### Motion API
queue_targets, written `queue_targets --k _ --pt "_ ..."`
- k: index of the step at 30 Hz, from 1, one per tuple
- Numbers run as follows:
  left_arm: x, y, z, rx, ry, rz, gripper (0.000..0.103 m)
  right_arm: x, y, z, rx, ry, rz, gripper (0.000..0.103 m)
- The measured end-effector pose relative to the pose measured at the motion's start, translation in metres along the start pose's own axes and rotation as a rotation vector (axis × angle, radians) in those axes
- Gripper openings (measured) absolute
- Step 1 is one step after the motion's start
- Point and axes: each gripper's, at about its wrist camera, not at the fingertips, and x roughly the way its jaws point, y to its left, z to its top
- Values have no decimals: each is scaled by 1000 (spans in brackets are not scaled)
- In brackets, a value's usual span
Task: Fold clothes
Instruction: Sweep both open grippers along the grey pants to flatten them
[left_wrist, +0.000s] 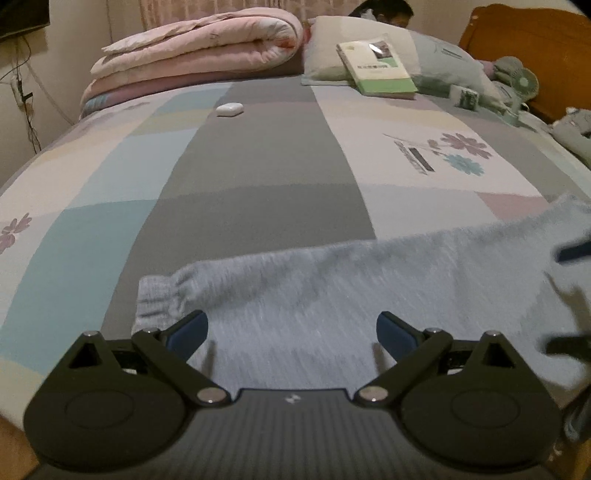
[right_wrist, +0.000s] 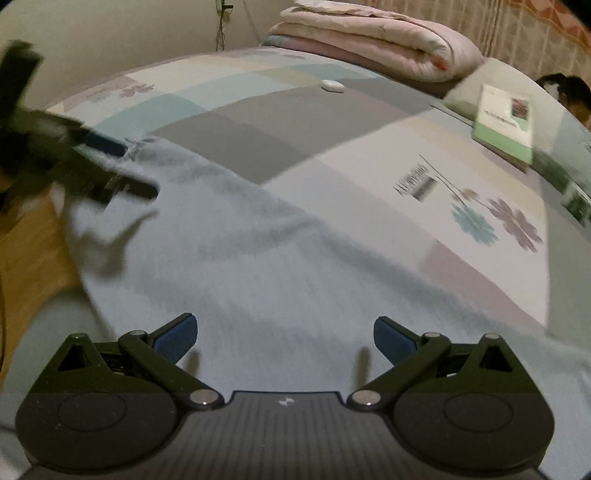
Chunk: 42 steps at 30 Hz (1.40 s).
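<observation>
A pale blue knit garment (left_wrist: 332, 295) lies spread along the near edge of the bed, its ribbed cuff (left_wrist: 157, 299) at the left. My left gripper (left_wrist: 291, 330) hovers just above it, open, nothing between its blue pads. In the right wrist view the same garment (right_wrist: 258, 266) fills the foreground under my right gripper (right_wrist: 285, 336), which is open too. The left gripper (right_wrist: 99, 166) shows blurred at the left of the right wrist view, over the garment's far end. The right gripper (left_wrist: 570, 295) is a blurred dark shape at the right edge of the left wrist view.
The bed has a patchwork sheet (left_wrist: 258, 166) in grey, teal and cream. A folded pink quilt (left_wrist: 199, 51), a pillow (left_wrist: 332, 48) with a green book (left_wrist: 376, 66) and a small white case (left_wrist: 229, 109) lie at the far end. A wooden headboard (left_wrist: 524, 44) stands far right.
</observation>
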Motion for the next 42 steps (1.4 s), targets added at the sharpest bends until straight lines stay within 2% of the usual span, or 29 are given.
queue_targets --k 1,4,6,9,12,13,16,20,22,24,28,31,33,36,39,42 --pt "-1 -2 -4 3 6 -2 98 10 5 6 7 1 -5 103" --pt "5 -2 -17 -6 43 11 98 30 20 7 23 79 4 103" --pt "11 3 -24 -30 68 25 99 21 26 2 -29 67 20 103" --pt "9 9 -23 -65 72 6 99 7 29 -3 -88 64 37 103" --pt "-1 -5 -11 -24 33 -11 99 -1 9 -8 5 66 17 103" --pt "-4 -11 -7 -11 17 -38 99 -3 2 -10 38 67 10 103" --pt "-6 -32 7 19 -25 -183 99 -5 -13 -21 115 77 -6 103" --pt "16 -53 27 34 -30 -336 99 -4 -22 -35 165 91 -8 103" --pt "36 -56 37 -2 -3 -441 99 -4 -19 -37 146 90 -14 103" --pt "58 -51 45 -63 35 -492 99 -5 -16 -39 127 88 -19 103" --pt "76 -32 53 -156 28 -454 98 -6 -17 -40 114 93 -10 103" --pt "74 -15 55 -151 12 -306 98 -7 -20 -41 122 91 1 103" --pt "74 1 53 -163 24 -258 98 -8 -23 -42 128 89 3 103" --pt "64 17 52 -210 21 -246 98 -8 -24 -43 130 86 6 103" --pt "46 15 51 -187 6 -257 98 -7 -26 -42 136 82 10 103" --pt "38 3 44 -114 32 -306 99 -8 -27 -43 138 80 13 103"
